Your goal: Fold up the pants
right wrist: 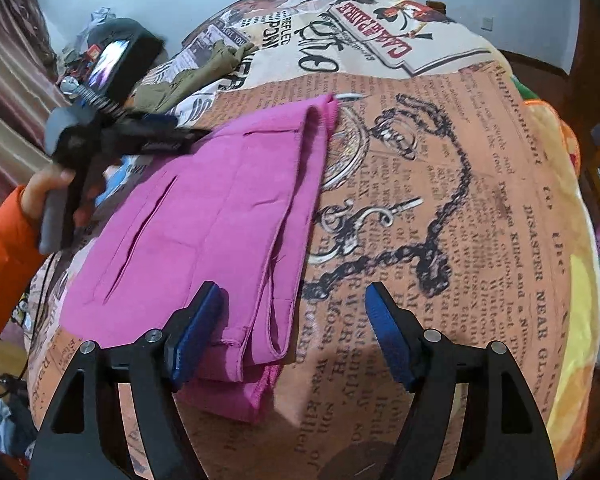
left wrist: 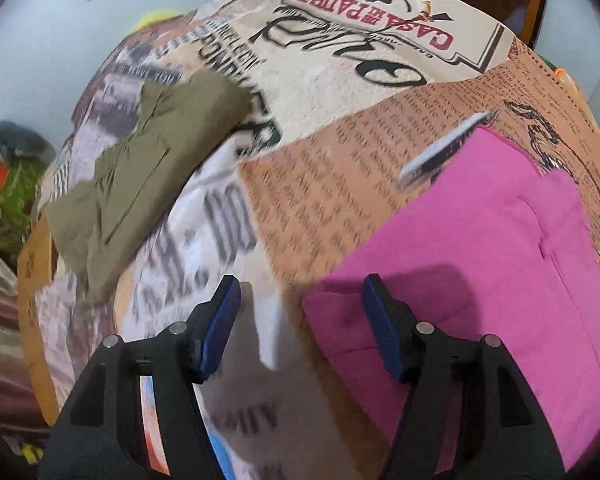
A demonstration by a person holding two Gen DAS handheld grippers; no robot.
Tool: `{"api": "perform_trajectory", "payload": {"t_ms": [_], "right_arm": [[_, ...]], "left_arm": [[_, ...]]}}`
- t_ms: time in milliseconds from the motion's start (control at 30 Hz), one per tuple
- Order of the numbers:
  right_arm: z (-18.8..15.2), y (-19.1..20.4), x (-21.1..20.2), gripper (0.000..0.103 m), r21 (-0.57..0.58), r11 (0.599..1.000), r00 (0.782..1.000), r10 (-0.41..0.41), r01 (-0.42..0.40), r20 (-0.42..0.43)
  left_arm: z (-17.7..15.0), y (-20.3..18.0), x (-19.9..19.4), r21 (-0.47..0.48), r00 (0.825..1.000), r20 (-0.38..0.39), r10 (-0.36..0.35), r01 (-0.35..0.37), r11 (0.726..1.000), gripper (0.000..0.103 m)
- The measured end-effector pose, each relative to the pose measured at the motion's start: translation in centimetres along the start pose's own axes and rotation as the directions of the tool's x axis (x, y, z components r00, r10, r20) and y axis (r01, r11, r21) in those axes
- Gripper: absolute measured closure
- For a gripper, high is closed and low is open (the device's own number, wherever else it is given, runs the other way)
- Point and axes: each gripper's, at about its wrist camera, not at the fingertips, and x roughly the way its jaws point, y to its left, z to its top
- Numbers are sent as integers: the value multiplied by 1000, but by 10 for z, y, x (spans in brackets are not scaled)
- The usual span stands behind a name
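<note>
Blue pads of my left gripper (left wrist: 298, 326) and my right gripper (right wrist: 294, 330) both stand apart, holding nothing.

Pink pants (right wrist: 204, 216) lie folded lengthwise on the newspaper-print bedspread (right wrist: 440, 208); my right gripper hovers over their near end, its left pad above the cloth, its right pad above bare bedspread. From my left side, one pad hangs over the pants' edge. Olive pants (left wrist: 140, 168) lie folded, well apart, farther up the bed. My left hand (right wrist: 46, 192) shows an orange sleeve (right wrist: 4, 248).
</note>
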Motion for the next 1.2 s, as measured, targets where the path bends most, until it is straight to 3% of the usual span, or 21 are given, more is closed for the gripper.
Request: {"api": "perform_trajectory", "payload": {"t_ms": [267, 500, 633, 767, 933, 1200], "right_arm": [[6, -6, -30, 33, -2, 999, 996, -45, 45, 75], [1, -2, -38, 33, 19, 999, 996, -28, 27, 89], [-9, 8, -35, 33, 0, 1000, 997, -28, 29, 74], [-18, 11, -24, 33, -27, 998, 996, -59, 61, 61], [-26, 3, -14, 33, 0, 999, 998, -47, 47, 39], [-37, -5, -29, 34, -30, 992, 990, -120, 122, 70]], "left_arm": [[-74, 27, -49, -141, 996, -17, -84, 80, 987, 39], [-130, 0, -97, -123, 991, 8, -137, 137, 983, 40], [-140, -7, -109, -124, 991, 43, -123, 128, 984, 40], [-150, 9, -103, -198, 981, 62, -181, 190, 962, 38], [-163, 19, -104, -237, 986, 73, -152, 165, 957, 38], [-164, 17, -111, -220, 991, 74, -113, 127, 967, 38]]}}
